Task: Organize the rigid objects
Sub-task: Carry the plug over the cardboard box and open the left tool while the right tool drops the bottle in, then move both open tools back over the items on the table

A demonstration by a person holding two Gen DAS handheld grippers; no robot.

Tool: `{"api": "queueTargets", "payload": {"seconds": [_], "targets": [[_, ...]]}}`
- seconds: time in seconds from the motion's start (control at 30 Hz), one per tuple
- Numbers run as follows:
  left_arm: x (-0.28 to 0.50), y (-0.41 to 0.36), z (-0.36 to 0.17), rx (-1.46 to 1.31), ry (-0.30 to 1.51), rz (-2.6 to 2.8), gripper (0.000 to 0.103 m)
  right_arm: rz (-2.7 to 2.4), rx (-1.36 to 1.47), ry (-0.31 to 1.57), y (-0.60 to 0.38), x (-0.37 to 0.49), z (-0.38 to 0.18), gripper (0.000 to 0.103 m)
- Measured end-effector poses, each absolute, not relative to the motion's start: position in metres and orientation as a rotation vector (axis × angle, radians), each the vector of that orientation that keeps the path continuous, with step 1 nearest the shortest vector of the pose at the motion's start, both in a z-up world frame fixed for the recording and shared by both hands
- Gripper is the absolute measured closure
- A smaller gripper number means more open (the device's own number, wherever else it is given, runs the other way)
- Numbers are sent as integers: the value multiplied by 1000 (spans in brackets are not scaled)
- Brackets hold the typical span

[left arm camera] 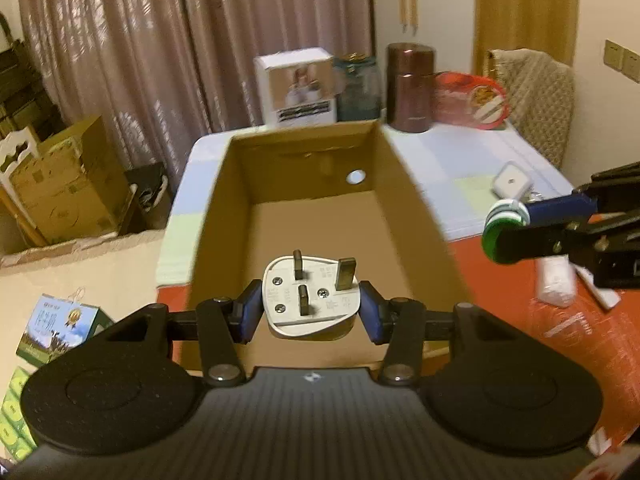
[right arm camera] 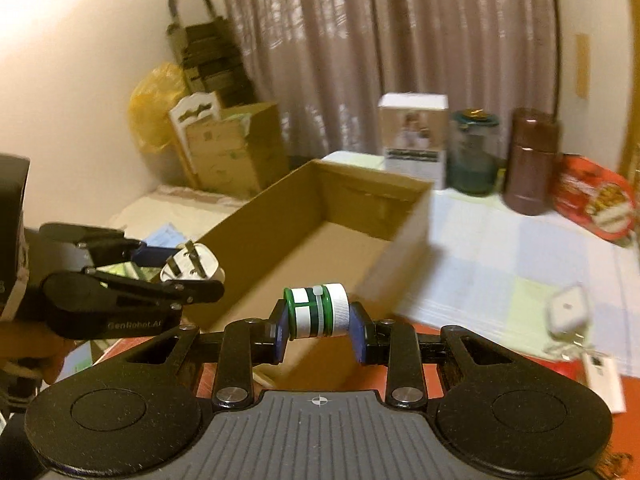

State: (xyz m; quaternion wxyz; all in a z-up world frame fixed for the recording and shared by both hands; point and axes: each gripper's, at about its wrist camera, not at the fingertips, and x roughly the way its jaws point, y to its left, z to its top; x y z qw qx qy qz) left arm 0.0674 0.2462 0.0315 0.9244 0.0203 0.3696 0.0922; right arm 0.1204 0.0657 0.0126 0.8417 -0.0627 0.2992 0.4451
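My left gripper [left arm camera: 310, 306] is shut on a white three-pin plug [left arm camera: 308, 300], pins facing forward, held above the near end of an open cardboard box [left arm camera: 416, 200]. The plug [right arm camera: 192, 266] and left gripper [right arm camera: 182, 276] also show in the right wrist view, at the box's [right arm camera: 400, 248] near left corner. My right gripper [right arm camera: 318, 316] is shut on a small green-and-white bottle [right arm camera: 316, 312] held sideways, just before the box's near edge. From the left wrist view the bottle [left arm camera: 506, 220] hangs to the right of the box. The box looks empty inside.
The box stands on a table with a checked cloth [right arm camera: 500, 248] and a red cover [left arm camera: 560, 320]. Behind the box stand a white carton [left arm camera: 298, 86], a glass jar [left arm camera: 358, 88] and a brown canister [left arm camera: 410, 86]. A white square adapter [right arm camera: 568, 312] and a red packet [right arm camera: 596, 200] lie to the right.
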Motion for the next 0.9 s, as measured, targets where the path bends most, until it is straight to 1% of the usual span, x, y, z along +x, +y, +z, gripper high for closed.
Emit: {"api": "queueTargets", "payload": {"seconds": [0.23, 0.47, 0.5, 0.57, 0.7, 0.9], "targets": [[60, 276, 17, 8, 779, 192, 58, 944, -203, 675, 103, 124, -15, 75], [62, 281, 10, -17, 777, 193, 58, 934, -199, 703, 101, 128, -27, 75], [62, 281, 10, -22, 766, 203, 56, 938, -189, 705, 99, 129, -27, 75], [62, 280, 13, -40, 749, 207, 52, 931, -186, 703, 95, 125, -23, 72], [53, 277, 28, -57, 706, 218, 52, 885, -173, 658, 73, 120, -13, 63], [31, 251, 55, -82, 635, 189, 52, 770, -74, 616, 14, 102, 1, 57]]}}
